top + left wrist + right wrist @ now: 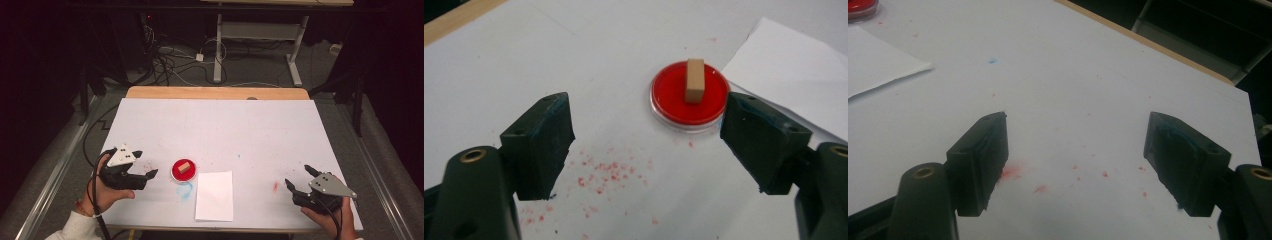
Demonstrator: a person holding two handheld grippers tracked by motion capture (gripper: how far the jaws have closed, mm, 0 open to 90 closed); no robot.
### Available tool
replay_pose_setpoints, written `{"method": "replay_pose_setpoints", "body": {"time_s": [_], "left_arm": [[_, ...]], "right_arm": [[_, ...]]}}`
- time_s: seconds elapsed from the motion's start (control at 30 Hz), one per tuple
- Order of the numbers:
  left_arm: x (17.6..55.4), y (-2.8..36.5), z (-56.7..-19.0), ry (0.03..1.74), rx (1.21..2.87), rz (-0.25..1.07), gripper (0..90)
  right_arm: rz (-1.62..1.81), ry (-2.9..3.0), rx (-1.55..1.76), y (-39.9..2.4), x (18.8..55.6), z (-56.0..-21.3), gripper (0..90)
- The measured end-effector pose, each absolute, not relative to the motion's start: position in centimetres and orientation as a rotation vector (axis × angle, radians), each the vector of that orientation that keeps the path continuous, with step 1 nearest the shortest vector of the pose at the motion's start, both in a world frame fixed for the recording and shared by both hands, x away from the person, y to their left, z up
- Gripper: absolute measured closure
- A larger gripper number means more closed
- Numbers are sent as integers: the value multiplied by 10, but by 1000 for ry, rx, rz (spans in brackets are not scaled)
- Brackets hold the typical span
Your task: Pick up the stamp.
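A: Stamp (pixel 694 80) dead ahead of the left gripper (pixel 644 142), a small wooden block standing upright in the red ink pad (pixel 669 95). Jaws spread wide, nothing held.

B: And the right gripper (pixel 300 176) waits well apart near the table's (pixel 220 120) right edge, jaws gaping too, empty, over a red smear (pixel 1010 172).

A: White paper sheet (pixel 214 195) lies just beside the pad. That block looks light and rigid, I'd say, no give at all.

B: Agreed. Pinch its upper flat sides, well above the inked foot. The shallow pad could slide or tip if nudged, and wet ink may smudge.
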State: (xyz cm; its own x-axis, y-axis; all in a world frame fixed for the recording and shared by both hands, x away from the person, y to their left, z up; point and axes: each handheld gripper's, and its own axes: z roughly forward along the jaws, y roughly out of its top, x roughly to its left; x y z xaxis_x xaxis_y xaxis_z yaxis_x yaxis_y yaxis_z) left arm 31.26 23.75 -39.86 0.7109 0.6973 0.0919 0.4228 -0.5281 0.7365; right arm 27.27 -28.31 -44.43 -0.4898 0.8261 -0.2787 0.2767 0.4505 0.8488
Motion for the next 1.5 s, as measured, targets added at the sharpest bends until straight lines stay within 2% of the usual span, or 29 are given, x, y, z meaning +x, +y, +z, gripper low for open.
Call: {"method": "replay_pose_setpoints", "body": {"time_s": [0.17, 0.33, 0.47, 0.6, 0.83, 1.2, 1.33, 1.5], "left_arm": [[324, 212, -396, 812, 2271, 498, 226], [339, 183, -405, 761, 2349, 426, 241], [348, 165, -415, 731, 2415, 373, 283], [356, 155, -424, 713, 2455, 314, 364], [368, 148, -437, 738, 2503, 278, 550], [371, 144, -449, 734, 2522, 291, 718], [368, 143, -451, 728, 2508, 326, 735], [369, 147, -452, 735, 2484, 298, 736]], "right_arm": [[994, 1995, 923, -283, 273, -444, 264], [987, 2005, 905, -283, 273, -445, 265], [988, 2004, 908, -283, 272, -445, 266], [994, 2010, 914, -283, 272, -446, 268], [982, 2022, 906, -283, 273, -447, 272], [995, 2027, 918, -284, 274, -449, 278], [985, 2014, 906, -284, 274, -448, 278], [983, 2023, 910, -283, 275, -449, 277]]}}
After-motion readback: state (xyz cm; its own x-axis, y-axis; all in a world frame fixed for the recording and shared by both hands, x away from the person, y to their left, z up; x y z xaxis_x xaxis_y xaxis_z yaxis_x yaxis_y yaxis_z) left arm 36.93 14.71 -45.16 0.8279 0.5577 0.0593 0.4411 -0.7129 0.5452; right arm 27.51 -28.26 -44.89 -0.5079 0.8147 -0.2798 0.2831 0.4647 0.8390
